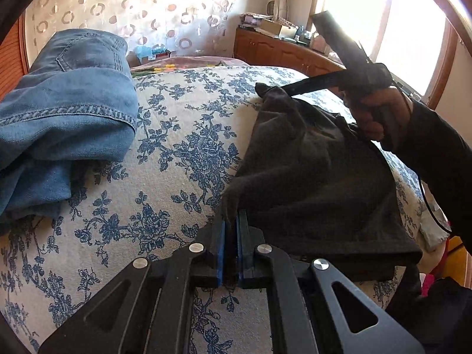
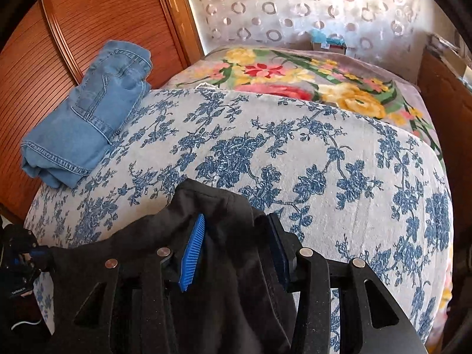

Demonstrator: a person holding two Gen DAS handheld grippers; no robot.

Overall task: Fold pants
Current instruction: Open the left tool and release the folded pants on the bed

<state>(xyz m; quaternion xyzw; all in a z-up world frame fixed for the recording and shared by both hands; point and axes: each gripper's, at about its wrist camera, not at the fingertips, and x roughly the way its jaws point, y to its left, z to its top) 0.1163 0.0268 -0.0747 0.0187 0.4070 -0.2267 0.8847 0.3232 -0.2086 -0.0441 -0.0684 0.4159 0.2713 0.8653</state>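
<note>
On the bed (image 2: 295,153), dark pants (image 1: 309,183) hang between both tools. The left hand-held gripper (image 1: 231,230) is clamped shut on one edge; the right hand-held gripper (image 2: 236,253) pinches bunched cloth. Best to keep the fabric taut and match edges before lowering.

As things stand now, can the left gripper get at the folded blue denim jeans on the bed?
Probably not yet. The left gripper is shut on a corner of the dark grey pants. The way across the floral bedspread to the folded blue denim jeans looks clear, but it must let go first.
</note>
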